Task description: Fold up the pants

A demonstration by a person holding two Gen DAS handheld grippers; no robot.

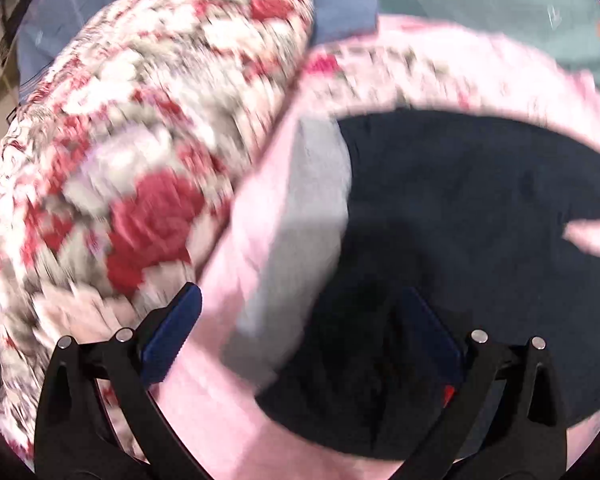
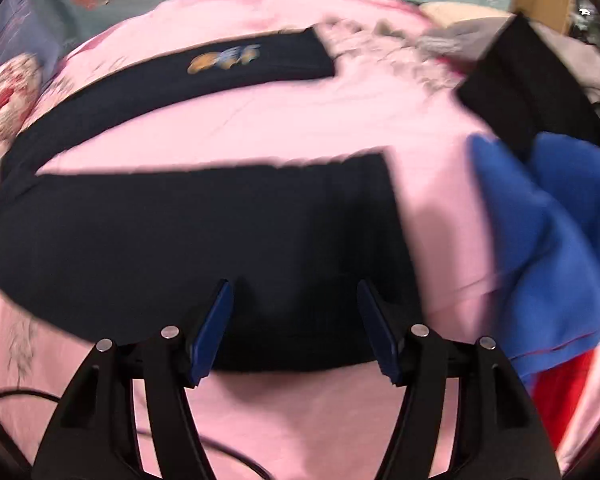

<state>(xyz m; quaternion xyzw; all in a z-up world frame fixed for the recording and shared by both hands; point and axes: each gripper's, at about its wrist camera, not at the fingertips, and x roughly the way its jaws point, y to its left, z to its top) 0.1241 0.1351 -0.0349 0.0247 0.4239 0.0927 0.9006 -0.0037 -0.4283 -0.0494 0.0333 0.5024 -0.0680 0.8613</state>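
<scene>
The dark pants (image 2: 204, 248) lie lengthwise across the pink sheet (image 2: 300, 128), right under the right gripper (image 2: 296, 328); both it and the left gripper (image 1: 304, 336) gape, grasping nothing

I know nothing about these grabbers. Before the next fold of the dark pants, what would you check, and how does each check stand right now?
1. Left gripper empty, jaws wide open: ok.
2. Right gripper empty, jaws apart with nothing between them: ok.
3. Dark pants lying flat on the pink sheet, legs spread apart: ok.
4. Blue garment clear of the pants: ok, it lies beside them.
5. Floral pillow clear of the pants: cannot tell, the left view is blurred.
6. Black cable out of the way near the right gripper: not ok.
</scene>
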